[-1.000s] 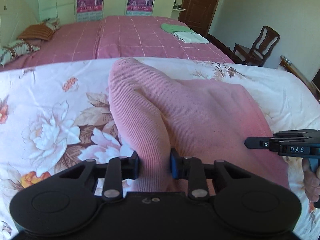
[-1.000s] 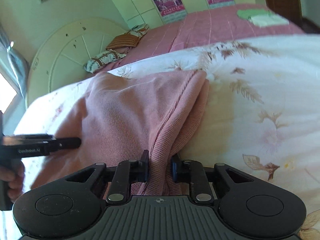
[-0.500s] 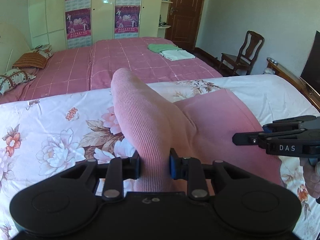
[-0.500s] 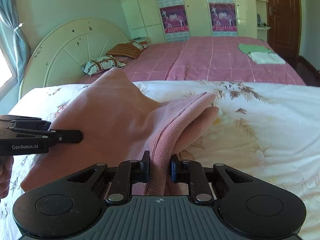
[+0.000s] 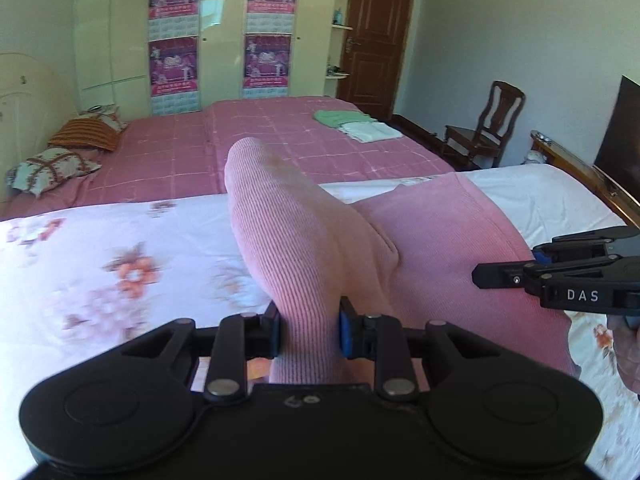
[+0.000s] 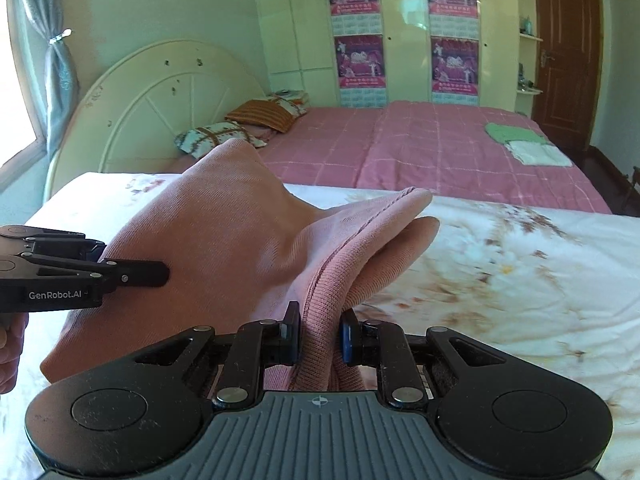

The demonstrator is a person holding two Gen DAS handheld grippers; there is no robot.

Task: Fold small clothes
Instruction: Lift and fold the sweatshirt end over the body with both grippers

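A pink knit garment (image 5: 420, 248) hangs lifted above a white floral bedspread (image 5: 100, 272). My left gripper (image 5: 309, 330) is shut on a ribbed edge of the garment, which rises in a fold ahead of it. My right gripper (image 6: 320, 334) is shut on another edge of the same garment (image 6: 224, 240). The right gripper also shows at the right of the left wrist view (image 5: 560, 276); the left gripper shows at the left of the right wrist view (image 6: 80, 276). The cloth stretches between them.
Behind the floral bed (image 6: 520, 260) stands a second bed with a pink checked cover (image 5: 248, 144), pillows (image 5: 56, 164) and a folded green and white pile (image 5: 356, 124). A wooden chair (image 5: 488, 124) and door (image 5: 376, 32) are at the back right.
Both grippers have risen, lifting the pink garment up off the floral bedspread. Both stay shut on it, and the room's far wall has come more into view.
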